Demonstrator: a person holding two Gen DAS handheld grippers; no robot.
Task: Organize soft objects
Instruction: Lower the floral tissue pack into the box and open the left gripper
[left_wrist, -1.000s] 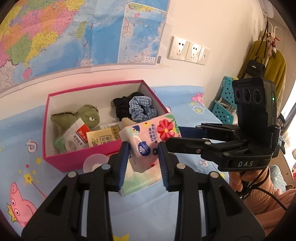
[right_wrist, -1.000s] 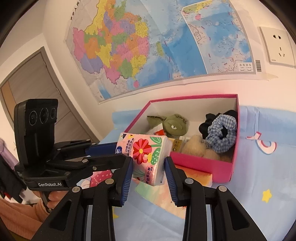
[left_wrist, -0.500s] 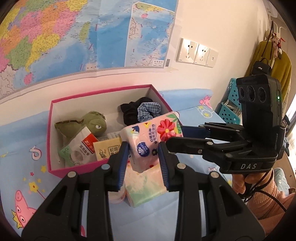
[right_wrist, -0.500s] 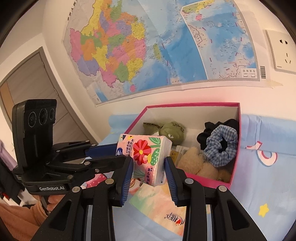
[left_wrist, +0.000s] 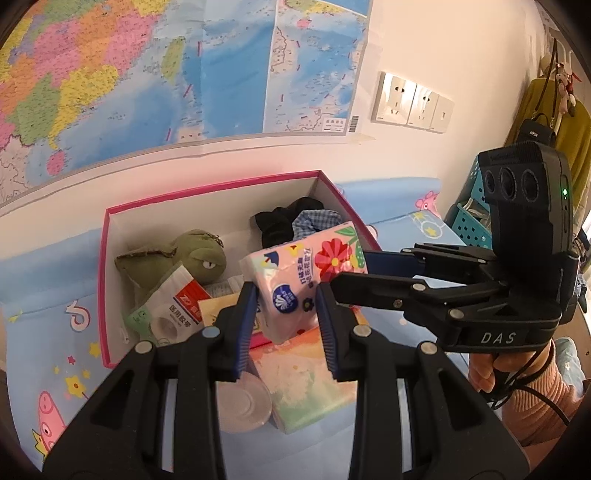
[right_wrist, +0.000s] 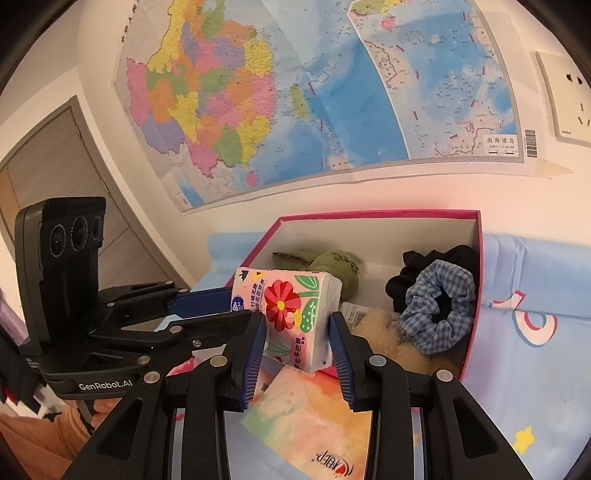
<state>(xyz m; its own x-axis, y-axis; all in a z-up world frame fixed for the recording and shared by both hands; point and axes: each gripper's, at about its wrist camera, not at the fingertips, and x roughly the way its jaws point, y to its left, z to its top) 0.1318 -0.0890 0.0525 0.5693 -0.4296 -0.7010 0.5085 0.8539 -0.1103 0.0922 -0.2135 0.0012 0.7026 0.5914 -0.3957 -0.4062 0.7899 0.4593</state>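
Note:
A pink flowered tissue pack hangs in the air over the near wall of the pink box. My left gripper is shut on one end of the pack, and the blue pads press its sides. From the other side my right gripper is shut on the same pack. Each gripper shows in the other's view: the right gripper and the left gripper. Inside the box lie a green plush, a checked scrunchie, black cloth and a beige plush.
A pastel tissue pack and a pale round lid lie on the blue cartoon tablecloth in front of the box. A gauze packet sits in the box. A map covers the wall behind. Teal baskets stand at the right.
Both grippers have carried the flowered pack together toward the box, from in front of it to above its near wall. The grips have not changed.

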